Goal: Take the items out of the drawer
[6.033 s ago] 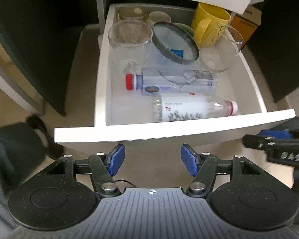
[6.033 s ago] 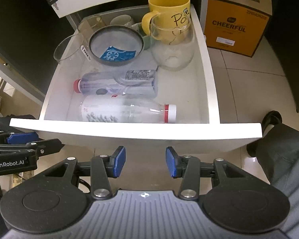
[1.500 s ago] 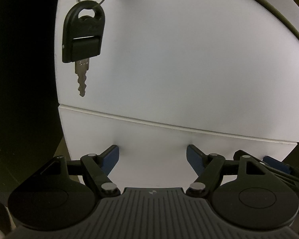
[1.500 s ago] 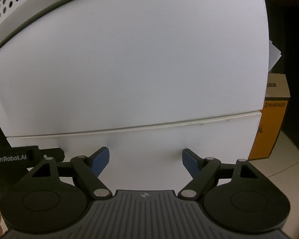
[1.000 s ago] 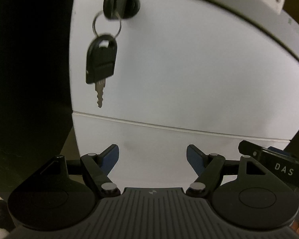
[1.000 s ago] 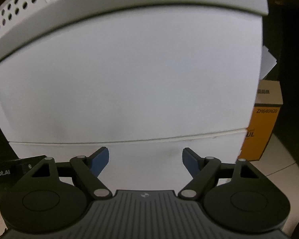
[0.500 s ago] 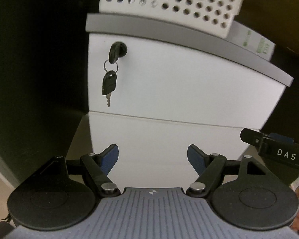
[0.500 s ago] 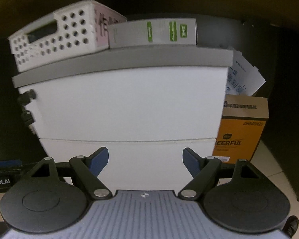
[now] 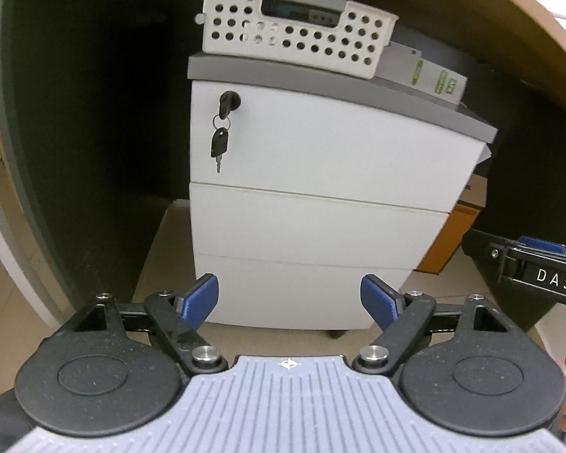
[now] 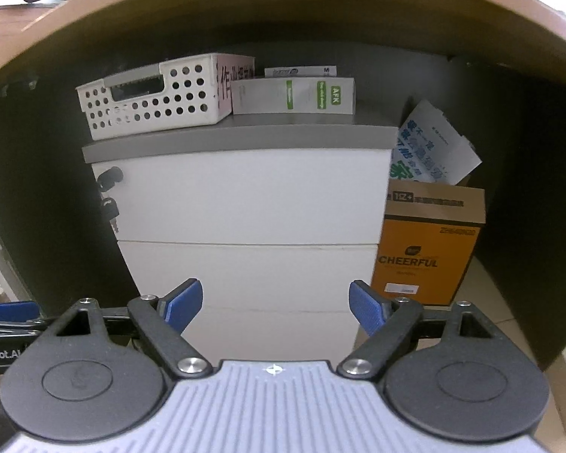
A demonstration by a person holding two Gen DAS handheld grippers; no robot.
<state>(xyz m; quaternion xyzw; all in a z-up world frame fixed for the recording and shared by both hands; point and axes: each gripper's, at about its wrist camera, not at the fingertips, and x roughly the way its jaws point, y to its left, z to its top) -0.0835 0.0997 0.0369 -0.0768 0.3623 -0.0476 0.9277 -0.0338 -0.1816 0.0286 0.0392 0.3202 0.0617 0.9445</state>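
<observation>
A white drawer cabinet (image 9: pixel 313 173) (image 10: pixel 245 204) with a grey top stands under a desk, and all three of its drawer fronts are pushed in. Nothing inside the drawers shows. A black key (image 9: pixel 219 147) hangs from the lock in the top drawer's left corner. My left gripper (image 9: pixel 289 298) hovers in front of the lowest drawer, its jaws opening with nothing between the blue pads (image 9: pixel 202 296). My right gripper (image 10: pixel 274 304) is held back from the cabinet as well, jaws opening and empty. The right gripper's body (image 9: pixel 528 275) shows at the right edge of the left wrist view.
A white perforated basket (image 9: pixel 294 36) (image 10: pixel 154 100) and a white-and-green box (image 10: pixel 294 96) sit on the cabinet top. An orange cardboard box (image 10: pixel 428 253) with a paper bag (image 10: pixel 430 151) in it stands right of the cabinet. The brown desk edge (image 10: pixel 283 3) arches overhead.
The drawer that stood open six seconds ago is shut. Both grippers have drawn back and upward from the cabinet front, so the whole cabinet and desk edge now show.
</observation>
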